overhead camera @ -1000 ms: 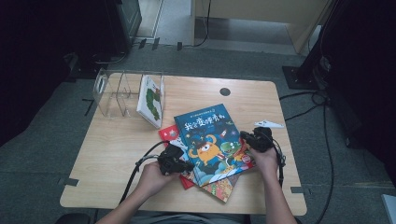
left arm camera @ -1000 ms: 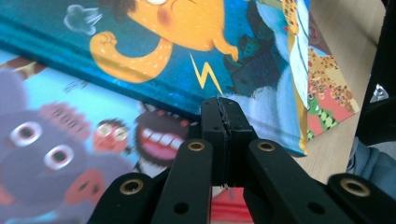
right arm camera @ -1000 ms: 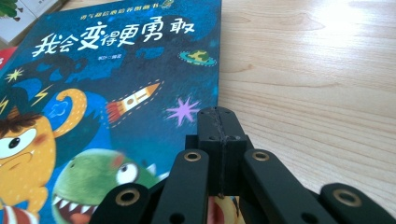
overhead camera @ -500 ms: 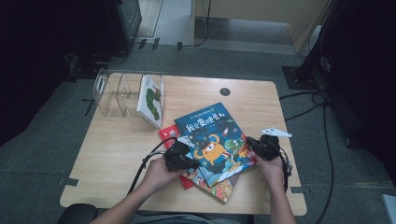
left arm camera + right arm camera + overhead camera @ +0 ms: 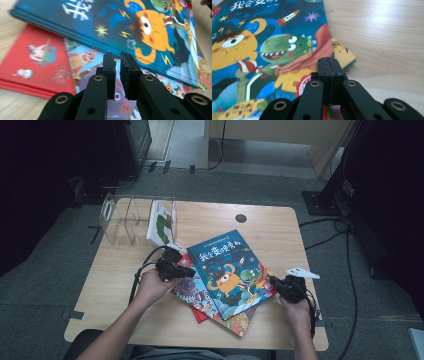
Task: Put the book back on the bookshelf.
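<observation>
Blue book point(image 5: 230, 270): on top of the book pile, middle of the bench point(image 5: 280, 225).
Left tongs point(image 5: 117, 62): just opening a crack, holding nothing, at the book's left edge.
Right tongs point(image 5: 329, 65): shut tight, empty, at its right corner.

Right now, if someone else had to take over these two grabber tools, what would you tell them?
Left gripper: jaws just opening a crack, nothing between them, over the book pile's left edge.
Right gripper: shut, empty, at the blue monster picture book's right corner.
Blue book lies on top of a colourful book and a red book.
One green-and-white book stands in the clear rack.
Left, probably: stand the three stacked books in the rack.
</observation>
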`<action>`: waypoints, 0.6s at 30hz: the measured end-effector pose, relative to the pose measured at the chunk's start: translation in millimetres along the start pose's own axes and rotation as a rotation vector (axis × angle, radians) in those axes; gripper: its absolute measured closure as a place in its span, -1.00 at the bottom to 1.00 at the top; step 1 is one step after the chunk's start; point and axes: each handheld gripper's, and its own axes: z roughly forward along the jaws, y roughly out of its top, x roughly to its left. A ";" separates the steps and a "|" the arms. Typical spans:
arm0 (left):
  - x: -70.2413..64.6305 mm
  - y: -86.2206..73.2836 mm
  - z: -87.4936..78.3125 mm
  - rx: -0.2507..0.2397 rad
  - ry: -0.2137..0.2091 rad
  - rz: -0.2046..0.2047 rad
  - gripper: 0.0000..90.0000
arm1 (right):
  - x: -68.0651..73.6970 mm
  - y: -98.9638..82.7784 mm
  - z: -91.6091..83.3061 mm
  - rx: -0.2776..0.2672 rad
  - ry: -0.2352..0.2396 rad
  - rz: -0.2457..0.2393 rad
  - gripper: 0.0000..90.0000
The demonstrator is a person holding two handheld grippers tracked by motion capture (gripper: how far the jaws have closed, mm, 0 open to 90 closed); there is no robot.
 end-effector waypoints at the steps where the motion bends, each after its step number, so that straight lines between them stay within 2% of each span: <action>1: 3.1 1.3 -2.0 -0.002 0.004 -0.005 0.85 | 0.1 -2.3 -2.2 -0.004 -0.002 -0.003 0.99; 7: 12.1 5.5 -6.0 -0.002 0.014 0.002 0.82 | -0.7 -15.8 -17.2 -0.012 -0.022 0.014 1.00; 14: 15.4 11.7 -3.9 -0.017 0.011 0.009 0.80 | -2.5 -23.8 -27.8 -0.007 -0.031 0.040 1.00; 18: 21.0 12.5 -5.0 -0.034 -0.002 -0.016 0.80 | 1.3 -30.2 -34.7 0.022 -0.044 0.022 1.00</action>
